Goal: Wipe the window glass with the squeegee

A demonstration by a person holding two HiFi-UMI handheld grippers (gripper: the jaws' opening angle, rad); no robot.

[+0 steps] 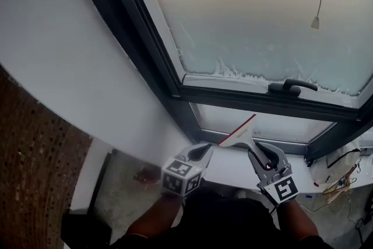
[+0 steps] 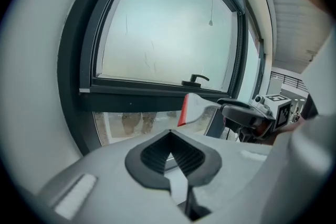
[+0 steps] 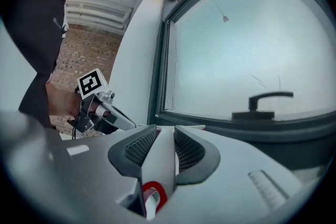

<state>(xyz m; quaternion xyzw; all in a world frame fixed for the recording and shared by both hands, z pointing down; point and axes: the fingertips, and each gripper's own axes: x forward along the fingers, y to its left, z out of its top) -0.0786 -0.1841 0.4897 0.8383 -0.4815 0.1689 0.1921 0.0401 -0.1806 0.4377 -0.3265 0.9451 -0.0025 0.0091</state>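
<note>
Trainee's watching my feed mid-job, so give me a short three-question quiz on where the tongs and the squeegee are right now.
1. True or false: the left tongs are shut on nothing.
2. The squeegee blade is nearest the: A) upper pane, B) lower pane, C) window handle.
3. Fill in: the squeegee's handle is gripped by the ___ tongs.
Key: 1 true; 2 B; 3 right tongs.

readable text: none | labels, brands, numbers: none — nothing legible anywhere
</note>
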